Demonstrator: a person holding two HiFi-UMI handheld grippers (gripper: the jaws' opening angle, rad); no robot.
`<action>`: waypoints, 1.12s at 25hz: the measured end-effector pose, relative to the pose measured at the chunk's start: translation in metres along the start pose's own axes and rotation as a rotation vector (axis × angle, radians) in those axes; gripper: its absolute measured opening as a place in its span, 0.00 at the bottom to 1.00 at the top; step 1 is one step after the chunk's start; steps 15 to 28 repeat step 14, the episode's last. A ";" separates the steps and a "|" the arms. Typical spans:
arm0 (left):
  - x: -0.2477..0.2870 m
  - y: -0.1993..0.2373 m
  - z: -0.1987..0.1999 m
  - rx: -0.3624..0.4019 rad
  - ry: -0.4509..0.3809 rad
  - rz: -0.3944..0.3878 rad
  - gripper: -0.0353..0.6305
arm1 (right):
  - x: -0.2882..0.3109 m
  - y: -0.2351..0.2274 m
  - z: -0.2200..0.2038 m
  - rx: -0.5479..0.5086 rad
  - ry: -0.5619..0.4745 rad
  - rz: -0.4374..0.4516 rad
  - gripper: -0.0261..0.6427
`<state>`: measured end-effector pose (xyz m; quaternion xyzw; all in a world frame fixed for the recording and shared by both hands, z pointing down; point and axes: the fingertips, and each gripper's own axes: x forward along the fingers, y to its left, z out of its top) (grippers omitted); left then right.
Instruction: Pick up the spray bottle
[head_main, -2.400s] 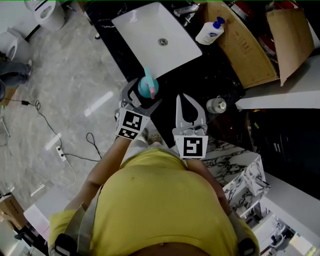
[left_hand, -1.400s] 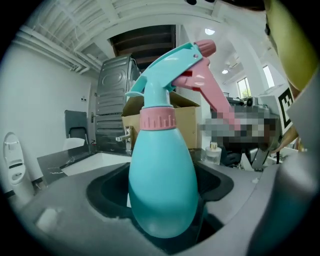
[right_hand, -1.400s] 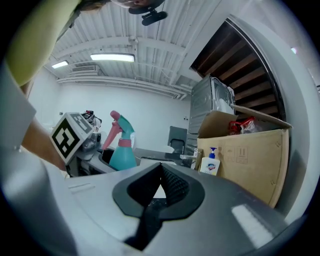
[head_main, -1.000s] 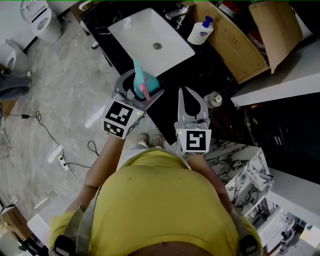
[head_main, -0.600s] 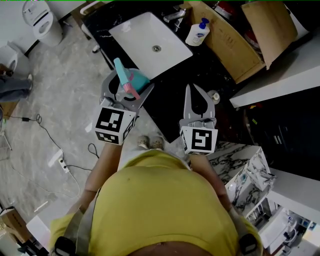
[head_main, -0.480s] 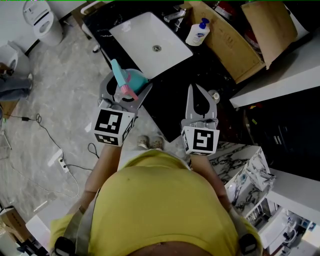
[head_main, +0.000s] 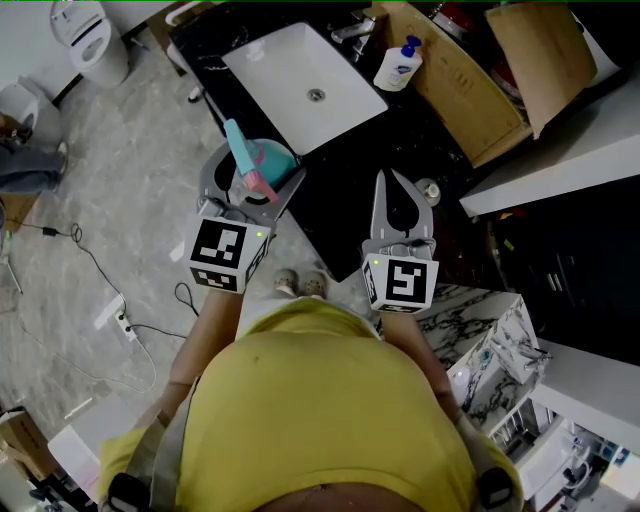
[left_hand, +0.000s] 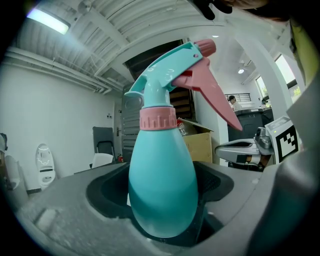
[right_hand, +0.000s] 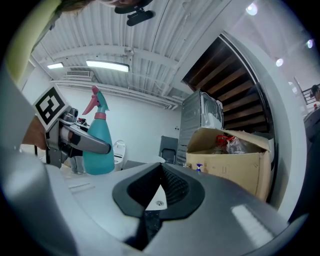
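Pickup looks done: spray bottle (left_hand: 162, 185) upright, pinched round belly by left claw (head_main: 258, 168), in air just off worktop (head_main: 350, 200) front edge, over floor (head_main: 130, 200). Right claw (head_main: 400, 190) pressed together, empty. Only steady hold left.

Your right gripper (right_hand: 160, 175) has its jaws brought together, with nothing between them. Off to its left, your left gripper (right_hand: 101, 146) clasps the spray bottle (right_hand: 96, 161), which stands upright, teal with a pink trigger. Ahead to the right stands an open cardboard box (right_hand: 235, 155), with a small pump bottle (right_hand: 199, 169) just in front of it.
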<state>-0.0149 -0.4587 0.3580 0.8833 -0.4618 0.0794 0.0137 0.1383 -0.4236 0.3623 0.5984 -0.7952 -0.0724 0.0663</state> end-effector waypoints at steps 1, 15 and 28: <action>0.000 -0.001 0.000 -0.003 0.003 -0.003 0.64 | -0.001 0.001 0.000 0.001 0.000 0.001 0.04; 0.002 -0.012 0.000 0.002 0.009 -0.011 0.64 | -0.007 -0.004 -0.002 0.008 0.000 0.005 0.04; 0.002 -0.012 0.000 0.002 0.009 -0.011 0.64 | -0.007 -0.004 -0.002 0.008 0.000 0.005 0.04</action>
